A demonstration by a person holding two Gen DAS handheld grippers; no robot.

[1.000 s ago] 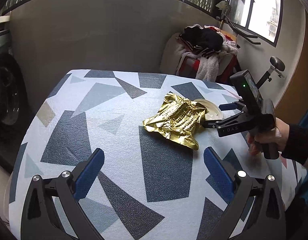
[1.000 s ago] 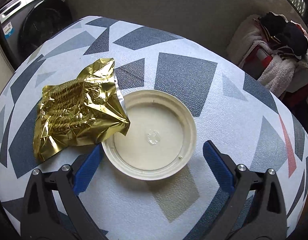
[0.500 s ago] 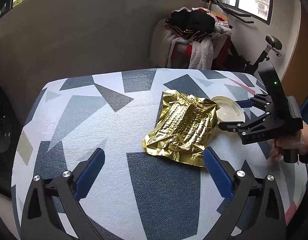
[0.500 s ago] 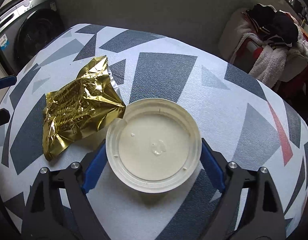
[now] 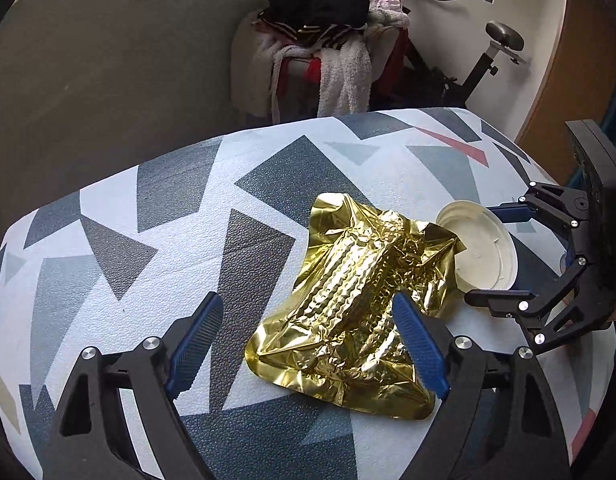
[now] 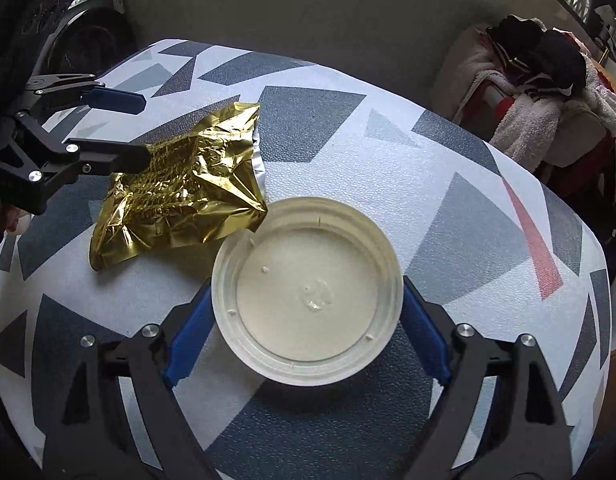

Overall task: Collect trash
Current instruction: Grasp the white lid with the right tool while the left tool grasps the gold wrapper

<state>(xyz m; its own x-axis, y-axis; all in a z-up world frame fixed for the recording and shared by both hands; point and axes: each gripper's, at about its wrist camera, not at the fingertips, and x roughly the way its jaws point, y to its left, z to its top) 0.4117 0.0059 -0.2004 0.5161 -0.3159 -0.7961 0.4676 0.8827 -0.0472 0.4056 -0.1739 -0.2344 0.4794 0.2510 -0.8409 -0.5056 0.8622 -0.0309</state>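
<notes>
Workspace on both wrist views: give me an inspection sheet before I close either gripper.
Surface: table with a grey-and-white patterned cover.
Job's things: crumpled gold wrapper; white lid, rim up, one wrapper corner overlapping its edge.
Clutter: nothing seen.
Grippers: left gripper open, fingers over the wrapper's near end; right gripper open, fingers either side of the lid.
Cables: nothing seen.
Surroundings: laundry pile, exercise bike, washing machine.

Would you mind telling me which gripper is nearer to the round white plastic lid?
Right. The right gripper straddles the round white plastic lid; the left gripper hangs over the crumpled gold foil wrapper beside it.
</notes>
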